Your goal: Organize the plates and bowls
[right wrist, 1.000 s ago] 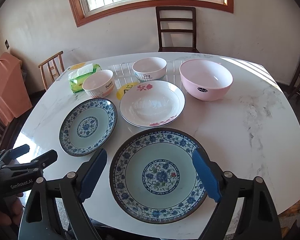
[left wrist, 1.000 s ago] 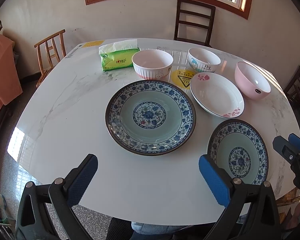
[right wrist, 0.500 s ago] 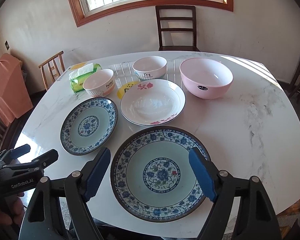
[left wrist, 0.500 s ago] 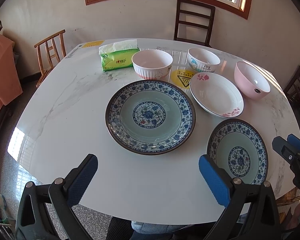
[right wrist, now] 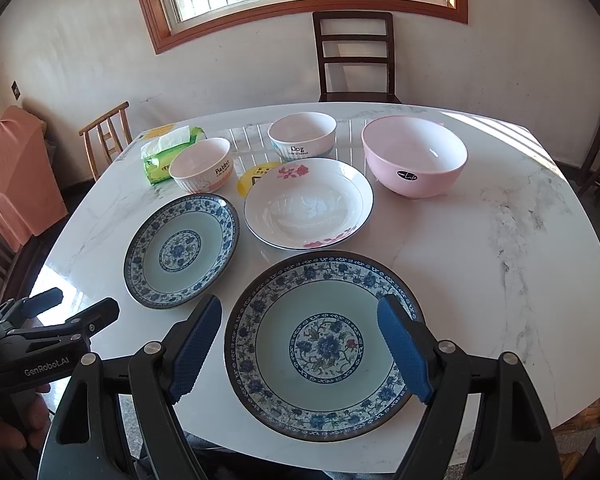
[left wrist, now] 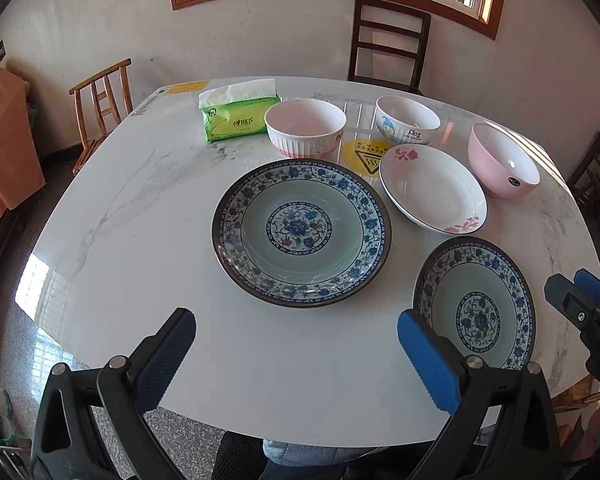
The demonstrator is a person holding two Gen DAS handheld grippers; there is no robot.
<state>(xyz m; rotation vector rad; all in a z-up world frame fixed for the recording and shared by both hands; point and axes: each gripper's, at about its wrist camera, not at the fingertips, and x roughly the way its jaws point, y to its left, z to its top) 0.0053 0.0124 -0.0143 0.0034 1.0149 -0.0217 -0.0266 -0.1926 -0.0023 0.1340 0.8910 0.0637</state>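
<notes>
- The right hand-held gripper (right wrist: 300, 350) tilts steeply down over the near blue-patterned plate (right wrist: 320, 344), jaws spread wide and just narrowed slightly, pads not touching it.
- The left hand-held gripper (left wrist: 296, 360) angles down, jaws wide and empty, above the bare counter (left wrist: 140, 240) edge.
- The second blue-patterned plate (left wrist: 300, 232), white plate (right wrist: 308, 204) and bowls lie beyond.

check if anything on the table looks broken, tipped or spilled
Nothing stands out. The two blue-patterned plates, the white floral plate and the three bowls all sit upright and intact on the white marble table, with no spills visible.
</notes>
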